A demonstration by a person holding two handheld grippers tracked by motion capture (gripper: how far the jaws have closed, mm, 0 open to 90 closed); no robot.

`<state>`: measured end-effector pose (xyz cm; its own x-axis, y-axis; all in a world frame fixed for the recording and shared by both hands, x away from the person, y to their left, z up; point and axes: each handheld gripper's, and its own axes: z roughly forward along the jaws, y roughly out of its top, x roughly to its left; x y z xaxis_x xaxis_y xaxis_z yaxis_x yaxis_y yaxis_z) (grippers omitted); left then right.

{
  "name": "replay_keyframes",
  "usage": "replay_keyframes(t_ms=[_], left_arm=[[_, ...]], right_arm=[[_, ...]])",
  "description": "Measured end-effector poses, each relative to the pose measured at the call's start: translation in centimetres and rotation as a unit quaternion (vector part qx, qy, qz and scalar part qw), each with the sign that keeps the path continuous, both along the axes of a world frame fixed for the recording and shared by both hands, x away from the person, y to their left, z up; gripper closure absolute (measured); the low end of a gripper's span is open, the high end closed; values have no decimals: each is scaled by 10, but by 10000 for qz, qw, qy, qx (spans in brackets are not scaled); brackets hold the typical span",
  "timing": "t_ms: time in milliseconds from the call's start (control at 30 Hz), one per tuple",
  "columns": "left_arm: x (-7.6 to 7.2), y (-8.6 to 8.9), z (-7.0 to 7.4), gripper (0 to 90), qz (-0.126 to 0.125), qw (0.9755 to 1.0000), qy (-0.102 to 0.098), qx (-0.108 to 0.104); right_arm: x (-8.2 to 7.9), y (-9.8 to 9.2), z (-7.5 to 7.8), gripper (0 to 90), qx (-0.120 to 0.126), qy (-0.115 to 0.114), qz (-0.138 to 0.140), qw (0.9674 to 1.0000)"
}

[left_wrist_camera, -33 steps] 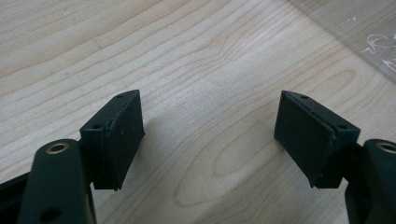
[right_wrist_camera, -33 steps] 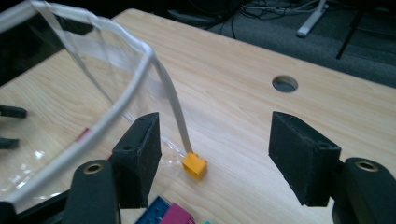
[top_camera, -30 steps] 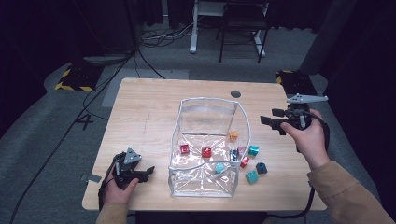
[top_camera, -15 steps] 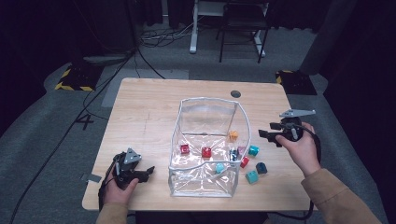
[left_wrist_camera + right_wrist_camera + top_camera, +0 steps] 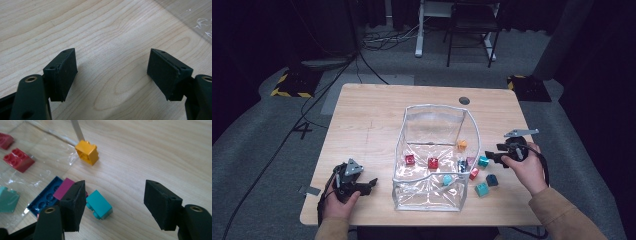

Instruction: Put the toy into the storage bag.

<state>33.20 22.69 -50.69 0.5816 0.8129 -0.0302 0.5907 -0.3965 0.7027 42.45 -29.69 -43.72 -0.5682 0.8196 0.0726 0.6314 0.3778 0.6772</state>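
Teal brick (image 5: 99, 204) just off centre between wide jaws of right gripper (image 5: 115, 202), likely to skid toward magenta brick (image 5: 64, 188) if nudged; left gripper (image 5: 112, 72) wide, idle.

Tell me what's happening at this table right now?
A person at a wooden table works with toy bricks around a clear plastic bag. The right hand-held gripper, jaws open and empty, hovers near a teal brick lying on the wood just outside the bag; an orange brick lies farther off by the bag's edge. Red bricks lie inside the bag. The left hand-held gripper is open over bare wood, holding nothing.
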Motion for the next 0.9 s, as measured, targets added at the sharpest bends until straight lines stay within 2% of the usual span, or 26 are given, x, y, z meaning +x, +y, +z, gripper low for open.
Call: replay_keyframes(t_ms=[233, 533, 567, 767, 833, 900], left_arm=[[0, 0, 0, 242, 5, 10000, 3, -5], [0, 0, 0, 242, 1, 10000, 2, -3], [0, 0, 0, 242, 1, 10000, 2, -1], [0, 0, 0, 242, 6, 10000, 4, -6], [0, 0, 0, 242, 6, 10000, 3, -5], [0, 0, 0, 242, 0, 10000, 1, 0]], right_arm=[[-1, 3, -24, 348, -108, 201, 36, 9997], [1, 7, -42, 361, -204, 363, 90, 9991], [1, 7, -43, 394, -235, 366, 117, 9990], [0, 11, -41, 761, -446, 360, 473, 9972], [-1, 11, -37, 800, -438, 316, 477, 9974], [0, 10, -31, 772, -421, 258, 491, 9976]])
